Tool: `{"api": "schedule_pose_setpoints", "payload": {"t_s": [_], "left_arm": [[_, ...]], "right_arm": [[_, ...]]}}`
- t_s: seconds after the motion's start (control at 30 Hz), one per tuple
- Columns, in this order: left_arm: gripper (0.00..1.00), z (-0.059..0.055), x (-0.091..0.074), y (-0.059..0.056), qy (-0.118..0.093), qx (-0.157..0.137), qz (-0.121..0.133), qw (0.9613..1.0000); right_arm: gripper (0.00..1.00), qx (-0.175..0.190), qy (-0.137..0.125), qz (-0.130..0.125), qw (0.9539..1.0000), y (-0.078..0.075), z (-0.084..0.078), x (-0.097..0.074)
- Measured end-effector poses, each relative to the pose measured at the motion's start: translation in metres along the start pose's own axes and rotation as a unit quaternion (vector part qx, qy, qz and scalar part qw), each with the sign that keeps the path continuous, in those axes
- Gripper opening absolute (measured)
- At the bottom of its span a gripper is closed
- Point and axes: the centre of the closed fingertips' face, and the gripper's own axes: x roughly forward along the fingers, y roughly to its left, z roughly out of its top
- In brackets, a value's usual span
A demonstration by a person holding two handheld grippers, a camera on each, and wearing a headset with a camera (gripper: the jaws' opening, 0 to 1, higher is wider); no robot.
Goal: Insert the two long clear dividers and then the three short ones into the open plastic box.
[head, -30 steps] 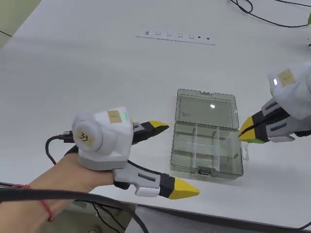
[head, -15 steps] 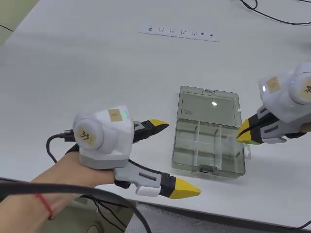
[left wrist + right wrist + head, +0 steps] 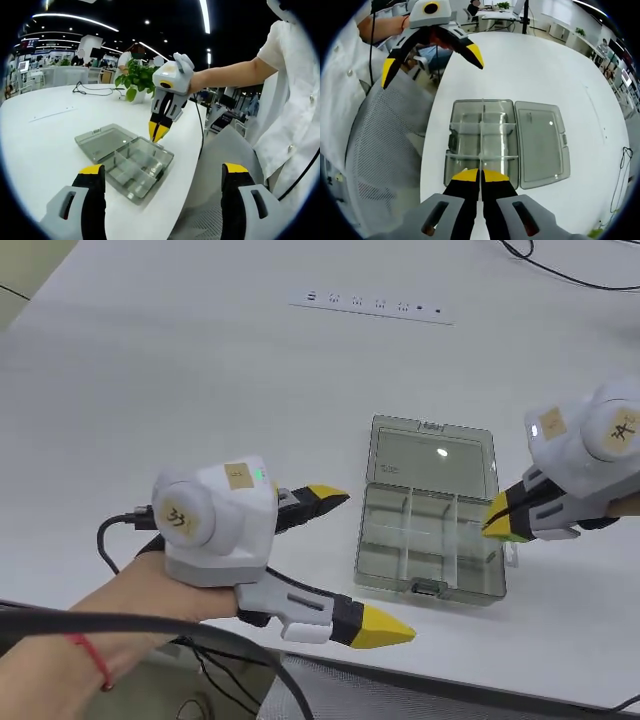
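WORKBENCH, HEAD VIEW: I hold the left gripper (image 3: 358,565) at about 8 o'clock in the picture. Its jaws are spread wide and grip nothing, with one yellow tip high and one low. The open plastic box (image 3: 460,592) sits on the white surface (image 3: 200,390) at 3 o'clock from those jaws, apart from them. Its lid (image 3: 432,455) is folded flat toward 12 o'clock.

My right gripper (image 3: 493,521) comes in from 3 o'clock with its jaws pressed together. Their tips are over the box's 3 o'clock edge. Whether a clear piece is pinched between them I cannot tell.

In the right gripper view, clear dividers (image 3: 470,123) already stand in the tray. One long line runs from the clenched tips toward 12 o'clock, and cross pieces cut it into compartments. In the left gripper view the box lies ahead between the spread jaws.

A power strip (image 3: 370,305) lies well beyond the box at 12 o'clock.

Compared with a second ago, the right gripper has rolled so that its round end cap faces the headset. Its tips have edged slightly inward over the tray. The left gripper keeps the same wide spread, and the box keeps its place.
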Motion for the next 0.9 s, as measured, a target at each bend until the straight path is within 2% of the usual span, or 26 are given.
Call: {"api": "schedule_pose_setpoints", "payload": {"t_s": [0.57,0.9], "left_arm": [[0.99,0.0,0.0,-0.002,0.0,-0.001,-0.002,1.0],[0.99,-0.001,-0.001,0.0,0.002,-0.003,-0.002,1.0]], "right_arm": [[0.02,-0.003,-0.021,0.001,0.9998,0.002,-0.007,0.013],[0.02,-0.009,-0.005,-0.007,0.9999,-0.001,-0.014,0.028]]}}
